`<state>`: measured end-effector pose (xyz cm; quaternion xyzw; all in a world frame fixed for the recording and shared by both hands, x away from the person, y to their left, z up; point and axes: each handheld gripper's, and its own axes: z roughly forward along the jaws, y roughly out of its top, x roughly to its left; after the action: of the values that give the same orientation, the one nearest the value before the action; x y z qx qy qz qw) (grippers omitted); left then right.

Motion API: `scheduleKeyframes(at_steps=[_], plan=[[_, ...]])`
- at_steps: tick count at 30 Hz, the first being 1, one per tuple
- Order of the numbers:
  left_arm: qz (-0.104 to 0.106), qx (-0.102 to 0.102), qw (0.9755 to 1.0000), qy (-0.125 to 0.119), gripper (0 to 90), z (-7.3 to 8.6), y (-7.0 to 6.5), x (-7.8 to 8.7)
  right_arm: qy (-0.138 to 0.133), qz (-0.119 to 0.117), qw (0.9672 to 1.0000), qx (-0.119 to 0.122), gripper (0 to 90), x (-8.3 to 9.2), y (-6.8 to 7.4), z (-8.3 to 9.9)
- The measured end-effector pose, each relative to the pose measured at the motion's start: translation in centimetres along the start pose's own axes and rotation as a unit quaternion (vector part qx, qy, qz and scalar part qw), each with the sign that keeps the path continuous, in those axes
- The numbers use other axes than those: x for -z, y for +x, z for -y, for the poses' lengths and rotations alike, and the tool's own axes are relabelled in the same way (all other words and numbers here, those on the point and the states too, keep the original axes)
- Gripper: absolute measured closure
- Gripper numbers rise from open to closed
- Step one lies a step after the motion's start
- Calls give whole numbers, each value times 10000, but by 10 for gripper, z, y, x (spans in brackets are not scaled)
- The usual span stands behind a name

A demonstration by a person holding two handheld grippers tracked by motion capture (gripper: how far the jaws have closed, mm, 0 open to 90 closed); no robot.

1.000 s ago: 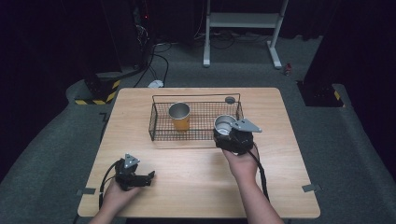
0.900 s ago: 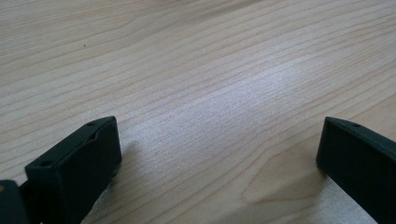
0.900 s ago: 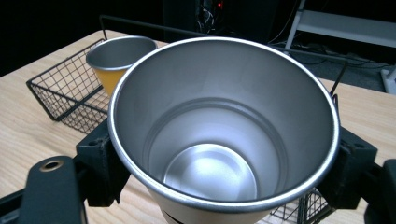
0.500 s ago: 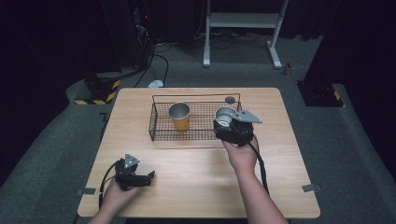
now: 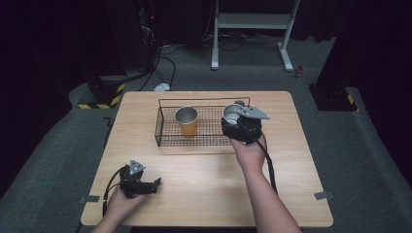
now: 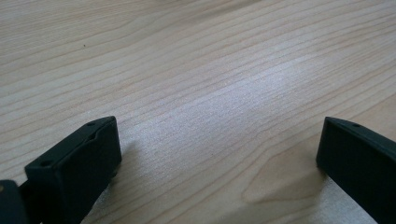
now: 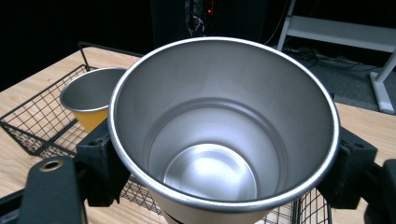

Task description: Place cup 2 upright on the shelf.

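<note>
A black wire basket point(image 5: 167, 138) stands at the back middle of the wooden table point(image 5: 204, 189). Inside it, left of centre, an orange cup point(image 5: 186, 121) with a metal inside stands upright; it is also in the right gripper view point(image 7: 84, 105). My right gripper point(image 5: 238, 121) is shut on a silver metal cup point(image 5: 231, 112), held upright over the basket's right end. That silver cup point(image 7: 219, 140) is empty, with a jaw pressed on each side. My left gripper point(image 5: 154, 184) rests on the table at the front left, open, with bare wood between its jaws point(image 6: 219, 154).
A small dark round object point(image 5: 239, 103) lies on the table just behind the basket's right rear corner. Beyond the table stand a white metal frame point(image 5: 252, 29), cables on the grey floor and a yellow-black striped block point(image 5: 99, 99).
My right gripper has carried the silver cup a little farther back and up over the basket's right end. The left gripper has stayed where it was.
</note>
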<state>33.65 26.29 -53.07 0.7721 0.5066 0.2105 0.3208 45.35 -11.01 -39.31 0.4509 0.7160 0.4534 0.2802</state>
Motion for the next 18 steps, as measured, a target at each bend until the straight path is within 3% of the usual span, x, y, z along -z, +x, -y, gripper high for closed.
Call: scheduleKeyframes(at_steps=[18], plan=[[-7,-9,10000,0,2,0,0,0,187,205,9996,-7,184,-28,-4,-20]])
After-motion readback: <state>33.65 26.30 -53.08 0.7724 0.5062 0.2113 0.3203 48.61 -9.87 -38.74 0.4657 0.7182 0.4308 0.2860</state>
